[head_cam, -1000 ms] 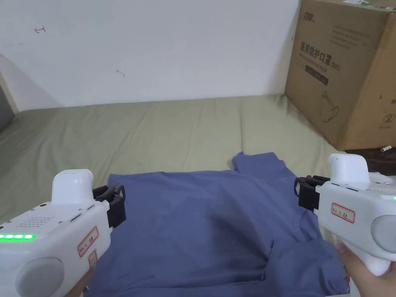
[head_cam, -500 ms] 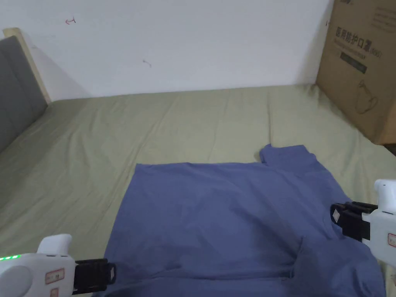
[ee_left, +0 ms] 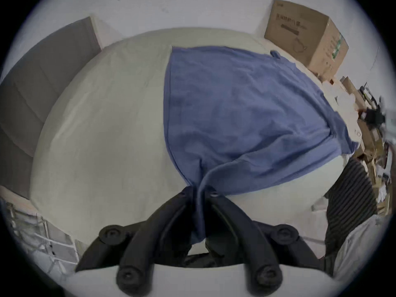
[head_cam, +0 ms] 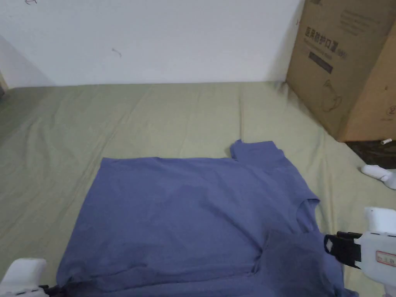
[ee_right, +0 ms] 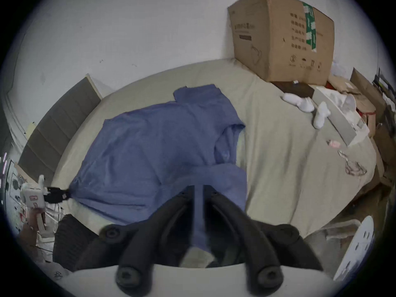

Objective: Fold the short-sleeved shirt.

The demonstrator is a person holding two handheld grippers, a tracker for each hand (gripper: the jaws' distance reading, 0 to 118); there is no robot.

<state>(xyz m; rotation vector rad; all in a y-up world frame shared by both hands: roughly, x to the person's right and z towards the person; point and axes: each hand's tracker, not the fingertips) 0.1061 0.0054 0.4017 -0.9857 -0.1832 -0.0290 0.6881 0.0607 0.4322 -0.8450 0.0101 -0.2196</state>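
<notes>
A blue short-sleeved shirt (head_cam: 185, 216) lies spread on the bed, hem to the left and collar to the right, with the near sleeve folded onto the body. My left gripper (head_cam: 54, 288) is at the near left corner. In the left gripper view the left gripper (ee_left: 199, 191) is shut on the shirt (ee_left: 235, 119) at its hem corner, cloth bunched between the jaws. My right gripper (head_cam: 328, 245) is at the near right. In the right gripper view the right gripper (ee_right: 199, 189) is shut on the shirt (ee_right: 150, 147) near the shoulder. The left gripper (ee_right: 57, 194) shows there too.
The bed sheet (head_cam: 154, 116) is pale green with free room beyond and left of the shirt. A large cardboard box (head_cam: 348, 65) stands at the back right against the wall. White socks (head_cam: 377, 172) lie right of the shirt. A grey headboard (ee_left: 42, 87) borders the left.
Both grippers have come down from above the shirt to its near edge, the left to the hem corner and the right to the shoulder side. The head camera has also shifted.
</notes>
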